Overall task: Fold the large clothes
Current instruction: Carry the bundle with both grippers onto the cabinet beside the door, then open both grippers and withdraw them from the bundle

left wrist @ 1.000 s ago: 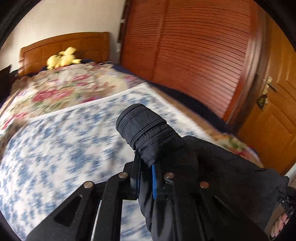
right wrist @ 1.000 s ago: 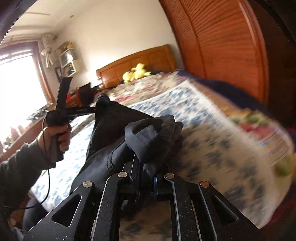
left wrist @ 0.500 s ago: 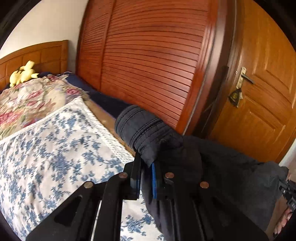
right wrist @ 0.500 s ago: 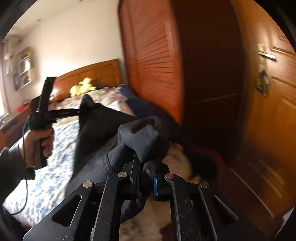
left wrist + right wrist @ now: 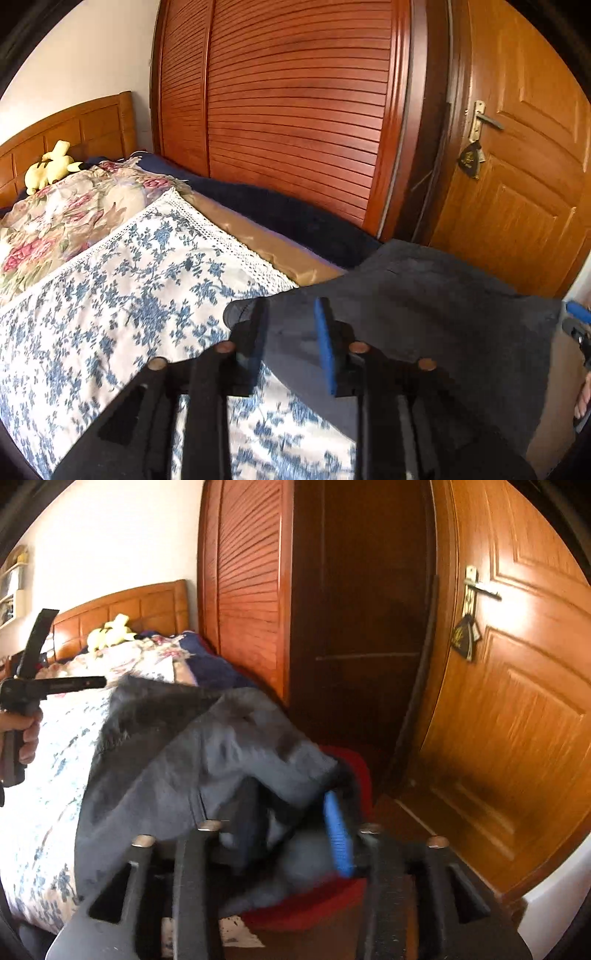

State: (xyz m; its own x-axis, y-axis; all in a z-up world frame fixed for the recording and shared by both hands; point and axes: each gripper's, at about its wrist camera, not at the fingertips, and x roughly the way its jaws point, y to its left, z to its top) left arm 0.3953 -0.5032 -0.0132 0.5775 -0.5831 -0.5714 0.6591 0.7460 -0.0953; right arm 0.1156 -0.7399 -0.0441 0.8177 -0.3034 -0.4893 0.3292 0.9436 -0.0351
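A dark grey garment (image 5: 424, 302) lies spread over the right edge of the bed, partly hanging off it. My left gripper (image 5: 290, 332) is open just above the garment's near edge, with cloth showing between the spread blue-padded fingers. In the right wrist view the same garment (image 5: 177, 760) drapes off the bed side. My right gripper (image 5: 295, 823) is open, with loose cloth falling between its fingers. The left gripper (image 5: 55, 683) also shows there, held in a hand at the far left.
The bed carries a blue-flowered white cover (image 5: 110, 302) and a rose-patterned quilt (image 5: 62, 218). A yellow plush toy (image 5: 51, 166) sits by the wooden headboard. A louvred wardrobe (image 5: 295, 110) and a wooden door (image 5: 524, 166) stand close on the right. Something red (image 5: 354, 771) lies beside the bed.
Both grippers were shut on bunched parts of the garment; both have now opened and let go. The garment has dropped flat onto the bed edge.
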